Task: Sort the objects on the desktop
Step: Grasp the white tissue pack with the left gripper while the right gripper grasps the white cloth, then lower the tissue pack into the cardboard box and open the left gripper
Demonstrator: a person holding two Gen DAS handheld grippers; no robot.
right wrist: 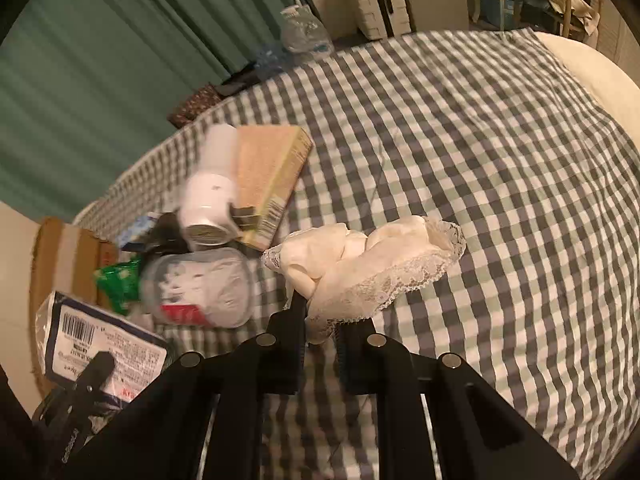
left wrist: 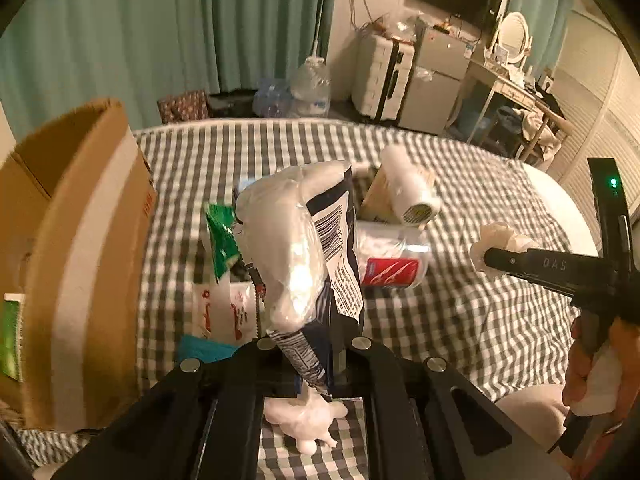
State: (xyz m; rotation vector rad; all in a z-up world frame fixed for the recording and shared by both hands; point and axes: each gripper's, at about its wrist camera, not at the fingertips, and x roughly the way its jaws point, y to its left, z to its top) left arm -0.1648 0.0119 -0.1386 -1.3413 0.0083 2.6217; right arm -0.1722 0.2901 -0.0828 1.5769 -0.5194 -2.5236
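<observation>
Two tools (left wrist: pixel 310 354) (right wrist: pixel 320 320), each pinching one item: plastic packet (left wrist: pixel 296 248), lace cloth (right wrist: pixel 372 264)

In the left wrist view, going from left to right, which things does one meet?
cardboard box → green packet → plastic bag with a barcode, held in the left gripper → white bottle → right gripper holding pale cloth.

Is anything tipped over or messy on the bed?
Yes. The white bottle lies on its side, leaning on the tan box, and the clear jar is tipped over beside it on the checked cover.
</observation>
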